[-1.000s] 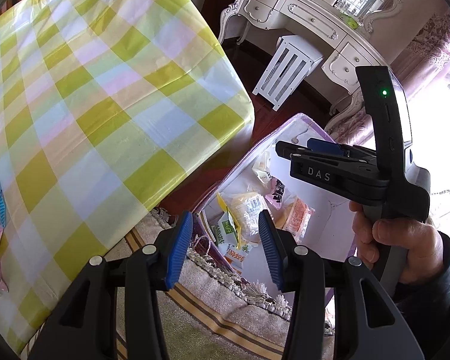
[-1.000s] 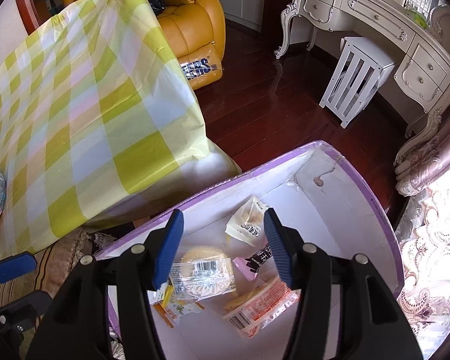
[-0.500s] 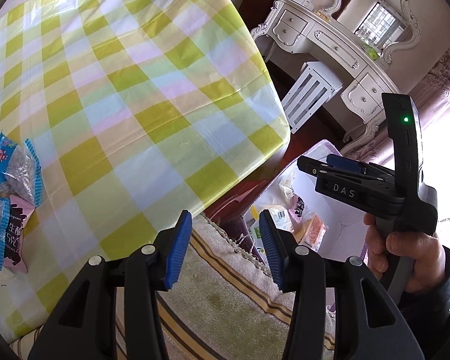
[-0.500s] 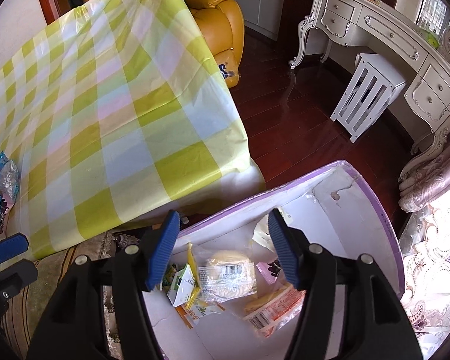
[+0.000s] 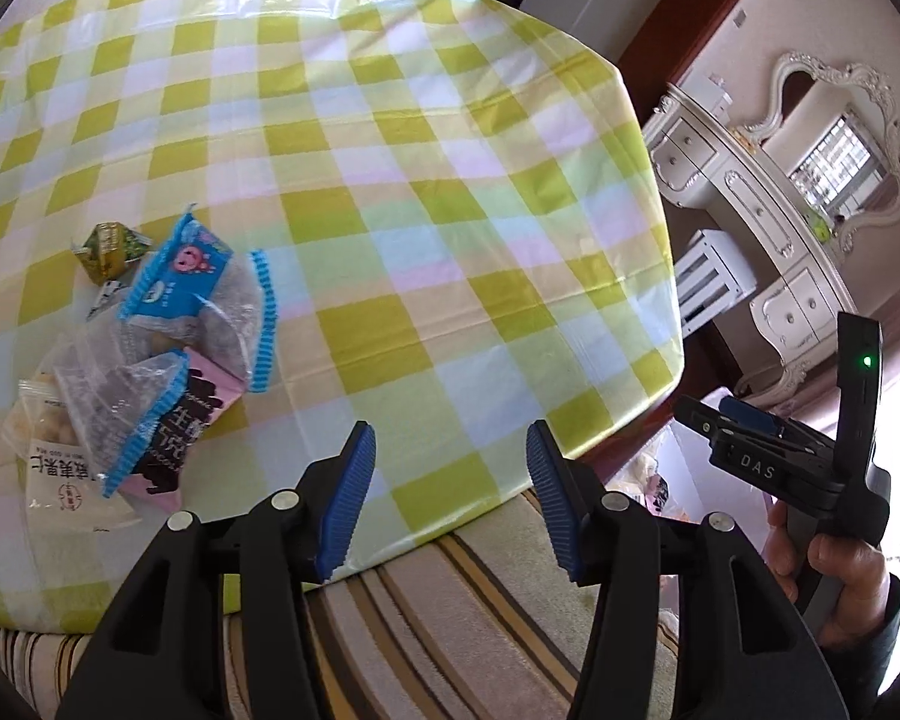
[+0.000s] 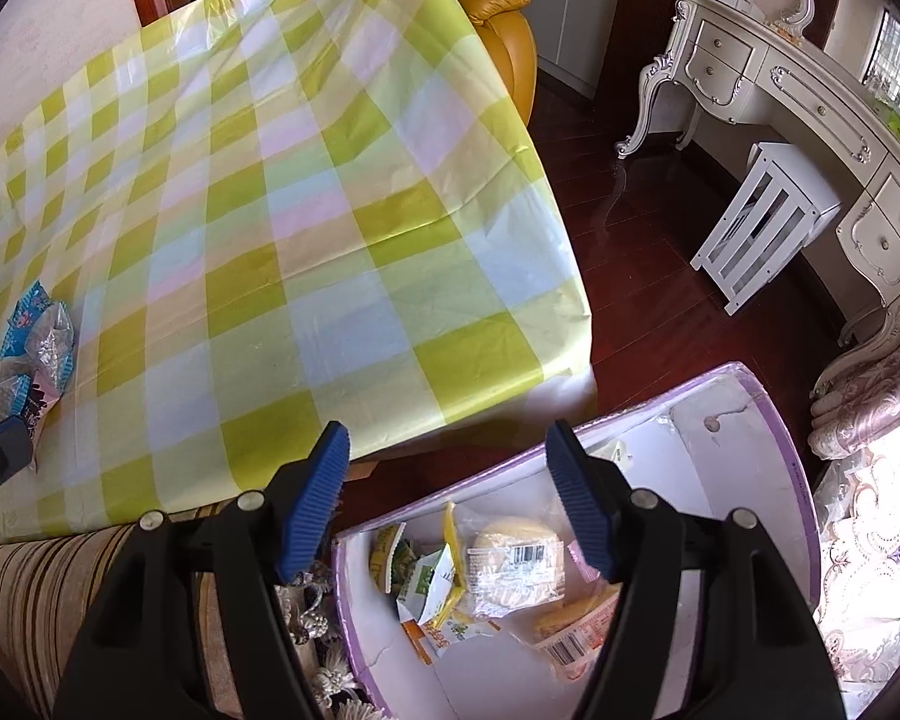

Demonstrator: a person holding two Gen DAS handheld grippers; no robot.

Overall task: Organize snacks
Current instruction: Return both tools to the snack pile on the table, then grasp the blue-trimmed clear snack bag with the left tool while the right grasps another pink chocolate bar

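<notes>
Both jaws opening, empty: left hand-held gripper [image 5: 450, 498] right of the snack packets [image 5: 150, 372] on the tabletop [image 5: 420, 228]; right hand-held gripper [image 6: 450, 504] above the purple box [image 6: 792, 480]

A table covered with a yellow-green, white and pale pink checked plastic cloth [image 5: 426, 228] carried a small heap of snack packets near its left edge. A clear packet with blue crimped ends and a pink cartoon face [image 5: 195, 282] lay on top, overlapping a pink packet with dark lettering [image 5: 177, 450] and a clear bag of pale round pieces [image 5: 48, 450]. A small olive-green wrapped sweet [image 5: 109, 249] sat just beyond them. Beside the table, a white box with a purple rim [image 6: 774, 480] stood on the dark red wooden floor [image 6: 648, 276], holding several wrapped snacks [image 6: 510, 564].
</notes>
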